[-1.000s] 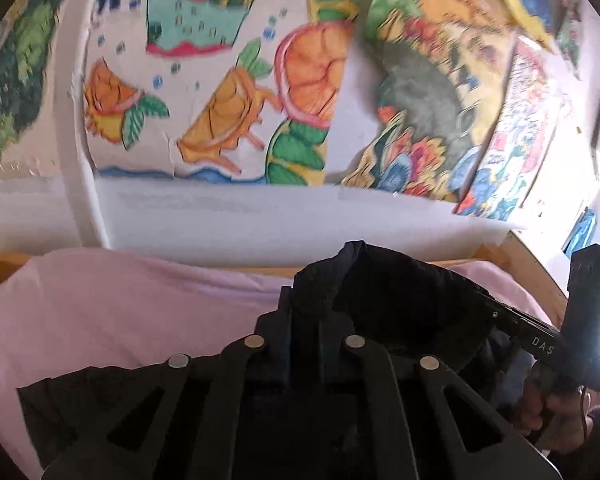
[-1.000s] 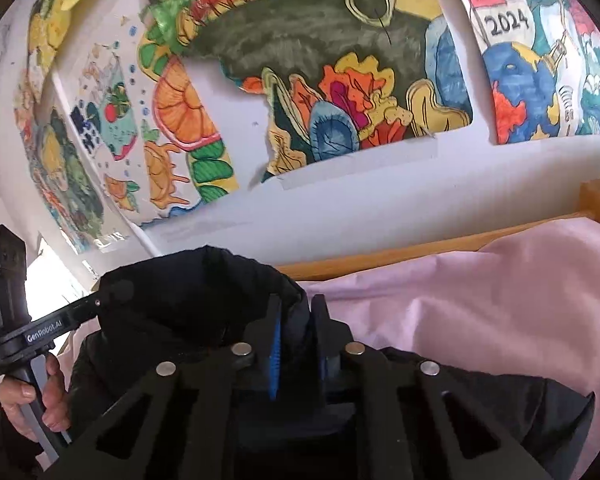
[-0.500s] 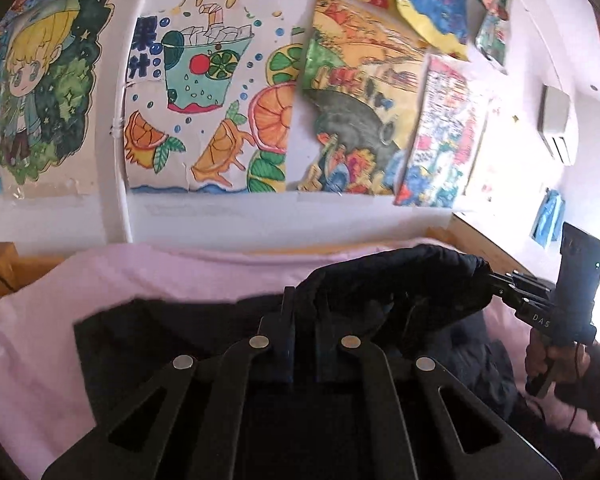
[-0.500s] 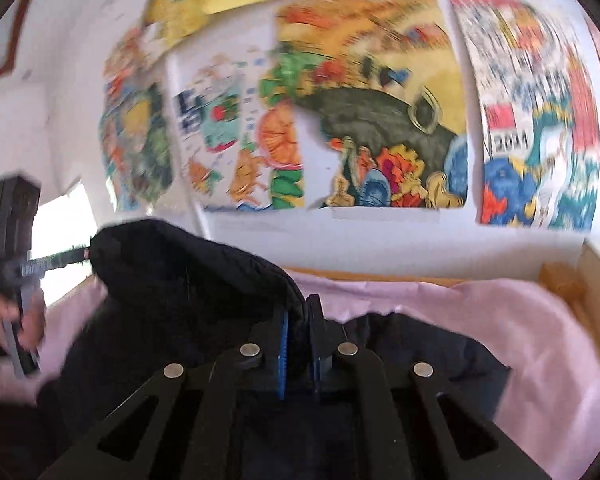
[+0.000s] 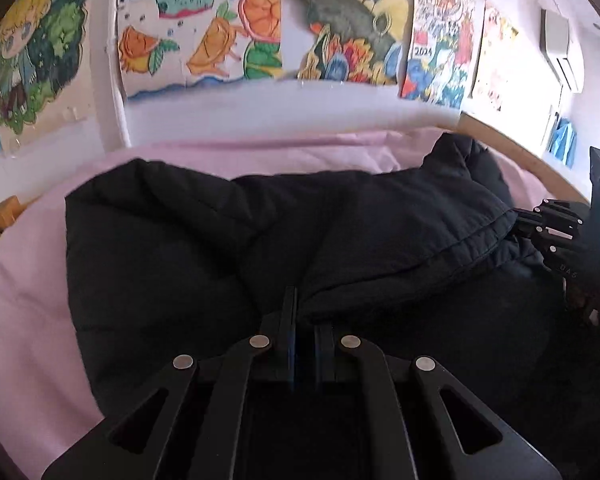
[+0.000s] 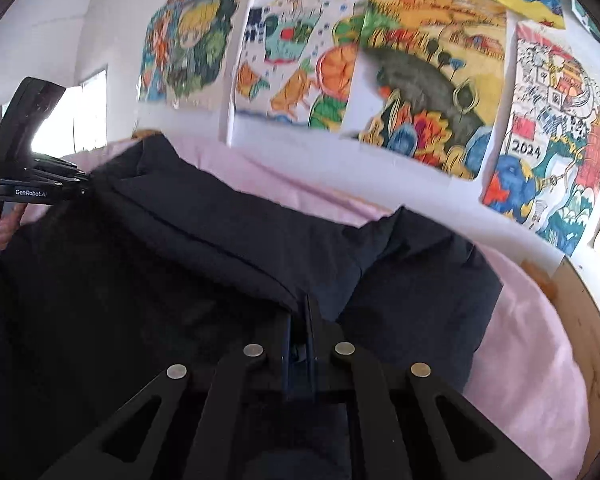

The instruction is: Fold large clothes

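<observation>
1. Black jacket (image 5: 284,232) lies spread on the pink sheet (image 5: 28,304) – paintings (image 6: 420,92) at 12 o'clock.
2. Left gripper (image 5: 302,316) clenched on a jacket fold.
3. Right gripper (image 6: 300,320) clenched on the jacket hem – at 3 o'clock from the left.

Two close wrist views, shared jacket (image 5: 340,232)

Black jacket (image 5: 260,240) on pale pink sheet (image 5: 24,320); wall drawings (image 6: 428,80) multicoloured (oranges, greens, blues)
</observation>
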`<state>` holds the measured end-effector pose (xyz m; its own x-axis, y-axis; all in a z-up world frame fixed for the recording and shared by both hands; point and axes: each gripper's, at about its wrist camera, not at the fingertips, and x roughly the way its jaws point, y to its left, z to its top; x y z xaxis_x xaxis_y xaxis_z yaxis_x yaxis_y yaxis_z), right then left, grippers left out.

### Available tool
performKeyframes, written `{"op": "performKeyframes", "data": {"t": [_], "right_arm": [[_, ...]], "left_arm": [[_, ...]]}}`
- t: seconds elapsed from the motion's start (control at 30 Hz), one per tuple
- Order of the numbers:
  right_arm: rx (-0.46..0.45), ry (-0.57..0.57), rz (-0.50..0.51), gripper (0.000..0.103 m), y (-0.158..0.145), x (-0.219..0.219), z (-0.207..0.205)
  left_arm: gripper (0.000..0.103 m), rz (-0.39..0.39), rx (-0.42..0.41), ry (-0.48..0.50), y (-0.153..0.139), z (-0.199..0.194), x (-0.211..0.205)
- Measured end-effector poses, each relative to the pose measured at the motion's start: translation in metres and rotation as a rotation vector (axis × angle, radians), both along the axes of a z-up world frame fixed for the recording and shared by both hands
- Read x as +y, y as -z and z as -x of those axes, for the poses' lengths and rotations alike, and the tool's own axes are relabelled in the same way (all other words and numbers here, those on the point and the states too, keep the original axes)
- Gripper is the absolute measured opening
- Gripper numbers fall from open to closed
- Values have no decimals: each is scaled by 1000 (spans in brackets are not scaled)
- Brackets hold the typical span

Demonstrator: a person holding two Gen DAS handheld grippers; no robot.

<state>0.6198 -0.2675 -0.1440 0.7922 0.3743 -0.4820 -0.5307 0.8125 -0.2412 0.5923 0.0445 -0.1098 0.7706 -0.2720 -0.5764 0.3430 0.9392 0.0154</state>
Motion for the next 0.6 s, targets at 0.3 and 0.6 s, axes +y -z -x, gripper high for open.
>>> {"op": "performKeyframes", "data": {"t": [0.3,0.6], "right_arm": [[37,29,81,9,38,10,-13],[51,-62,-155,43,-34,-24,0]], "left_arm": [[5,-54,16,22,18,-13,-2],[5,-53,5,23,21,-8,-2]]}}
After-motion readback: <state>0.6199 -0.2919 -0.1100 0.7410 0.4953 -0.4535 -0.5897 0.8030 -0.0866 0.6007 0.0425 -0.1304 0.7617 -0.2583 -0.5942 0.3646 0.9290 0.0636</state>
